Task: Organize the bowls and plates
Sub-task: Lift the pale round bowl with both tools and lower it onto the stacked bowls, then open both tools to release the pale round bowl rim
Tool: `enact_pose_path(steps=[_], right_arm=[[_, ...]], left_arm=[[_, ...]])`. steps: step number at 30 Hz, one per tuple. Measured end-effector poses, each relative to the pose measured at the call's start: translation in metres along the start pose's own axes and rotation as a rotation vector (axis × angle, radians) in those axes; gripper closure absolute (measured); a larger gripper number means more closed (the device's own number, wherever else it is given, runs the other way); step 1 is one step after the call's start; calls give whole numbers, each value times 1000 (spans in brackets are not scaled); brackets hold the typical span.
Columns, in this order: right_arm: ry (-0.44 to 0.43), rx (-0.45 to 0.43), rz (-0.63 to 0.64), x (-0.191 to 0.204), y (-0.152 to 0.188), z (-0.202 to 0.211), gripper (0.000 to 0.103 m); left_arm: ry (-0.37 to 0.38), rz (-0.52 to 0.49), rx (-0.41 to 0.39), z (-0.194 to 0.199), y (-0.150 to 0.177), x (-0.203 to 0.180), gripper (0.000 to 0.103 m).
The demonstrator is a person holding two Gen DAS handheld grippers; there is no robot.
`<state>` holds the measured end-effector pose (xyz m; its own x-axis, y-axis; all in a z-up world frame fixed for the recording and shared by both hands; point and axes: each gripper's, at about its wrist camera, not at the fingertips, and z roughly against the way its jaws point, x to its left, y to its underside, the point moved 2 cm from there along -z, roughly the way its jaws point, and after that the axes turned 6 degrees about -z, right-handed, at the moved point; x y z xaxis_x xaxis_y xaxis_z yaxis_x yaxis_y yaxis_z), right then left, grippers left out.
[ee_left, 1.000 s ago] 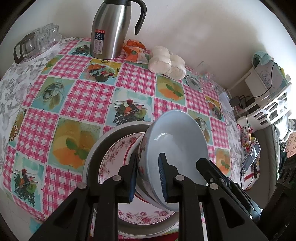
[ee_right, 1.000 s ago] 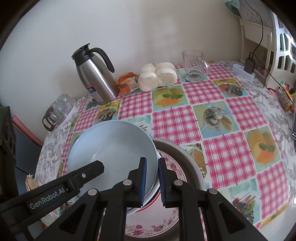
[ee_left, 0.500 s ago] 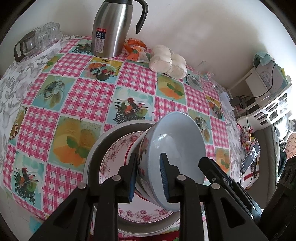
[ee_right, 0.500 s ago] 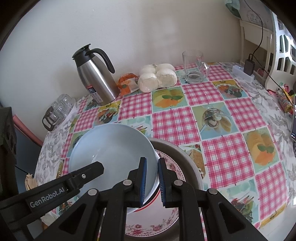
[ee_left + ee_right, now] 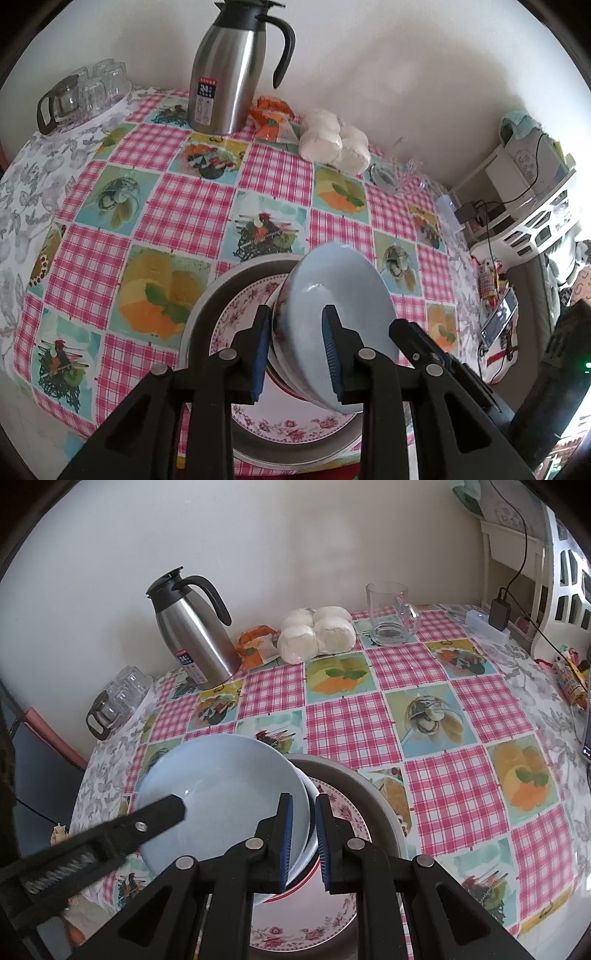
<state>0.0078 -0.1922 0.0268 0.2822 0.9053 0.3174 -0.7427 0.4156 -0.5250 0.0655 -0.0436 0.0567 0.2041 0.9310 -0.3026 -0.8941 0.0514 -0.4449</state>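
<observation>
Jaws of the left gripper (image 5: 297, 352) have just been opening and now straddle the pale blue bowl's (image 5: 340, 291) rim loosely. Those of the right gripper (image 5: 304, 843) pinch the opposite rim. Tilted, the bowl sits over the floral plate (image 5: 273, 421) on the worktop (image 5: 177, 206).

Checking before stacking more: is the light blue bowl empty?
Empty: the light blue bowl shows only bare glazed interior, with nothing inside.

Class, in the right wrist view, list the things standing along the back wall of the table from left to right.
Glass teapot with upturned glasses → steel thermos jug → orange packet → bagged white buns → clear glass mug.
</observation>
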Motion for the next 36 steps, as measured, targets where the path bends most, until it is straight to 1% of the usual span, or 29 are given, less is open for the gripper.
enact_pose_path(steps=[3,10,17,21,23,26,29,31,33,34,35,36], right_arm=[[0,-4,-1,-1,0,1,88],[7,0,-7,-4,-1,0,88],[6,4,-14,-5,-1,0,88],[-1,7,-23,-7,-1,0,87],[1,6,-22,-8,0,0,86],[3,7,-25,-8,-1,0,84],[15,10,-30,-10,-1,0,77],[28,10,-34,-12,-1,-1,70],[33,11,-38,-14,-2,-1,66],[37,10,-37,-15,-2,-1,63],[42,8,-35,-15,-3,0,61],[45,5,-35,-15,-3,0,55]], left_arm=[[-1,12,-25,5,-2,2,74],[-14,39,-35,0,-4,10,74],[-39,63,-3,-13,-3,18,74],[-33,73,16,-20,-3,20,74],[-35,72,21,-23,-2,20,74],[-17,89,29,-26,-2,21,74],[-10,99,33,-26,-1,22,74],[-9,103,35,-26,-2,23,74],[-8,110,36,-24,-1,23,73],[-10,110,33,-23,-1,23,72],[-13,110,26,-21,-1,24,69],[-14,111,18,-18,-1,24,66]])
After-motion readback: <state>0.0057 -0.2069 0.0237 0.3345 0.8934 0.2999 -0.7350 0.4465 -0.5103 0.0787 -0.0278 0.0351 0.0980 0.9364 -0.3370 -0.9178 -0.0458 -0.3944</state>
